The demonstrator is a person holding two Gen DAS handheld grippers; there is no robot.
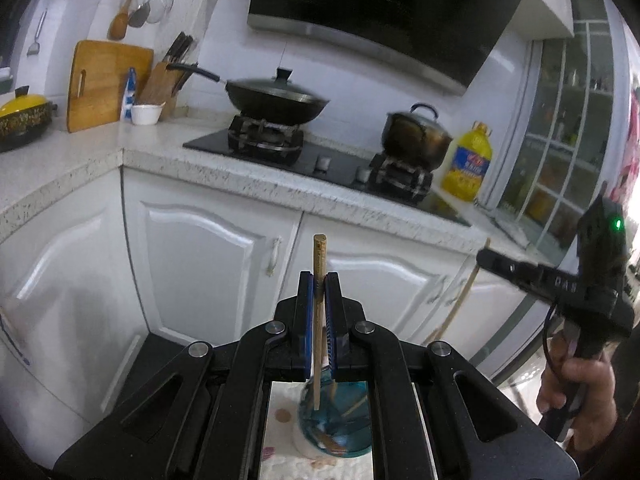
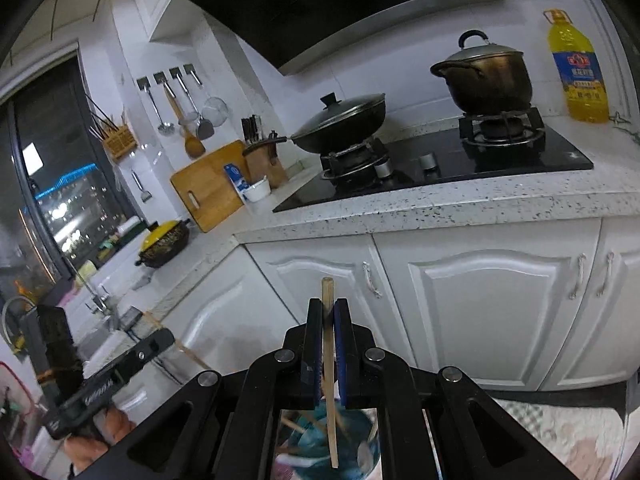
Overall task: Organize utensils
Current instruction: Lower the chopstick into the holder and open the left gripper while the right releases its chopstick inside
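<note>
My left gripper [image 1: 319,280] is shut on a wooden chopstick [image 1: 319,264] that stands nearly upright between the blue pads. Below it a blue glass jar [image 1: 352,436] holds several utensils on a patterned cloth. My right gripper [image 2: 329,306] is shut on a second wooden chopstick [image 2: 328,292], its lower end hanging over the same blue jar [image 2: 308,460], where a metal spoon [image 2: 365,458] and wooden sticks rest. In the left wrist view the right gripper [image 1: 486,258] shows at the right edge with its chopstick [image 1: 460,300] slanting down. The left gripper [image 2: 166,338] appears low left in the right wrist view.
White cabinet doors [image 1: 208,264] stand ahead under a speckled counter [image 2: 460,204]. A wok [image 1: 276,98] and a pot [image 2: 486,76] sit on the black hob. A cutting board [image 1: 104,82], knife block [image 1: 164,82], yellow oil bottle [image 2: 578,68] and hanging utensils [image 2: 184,112] line the wall.
</note>
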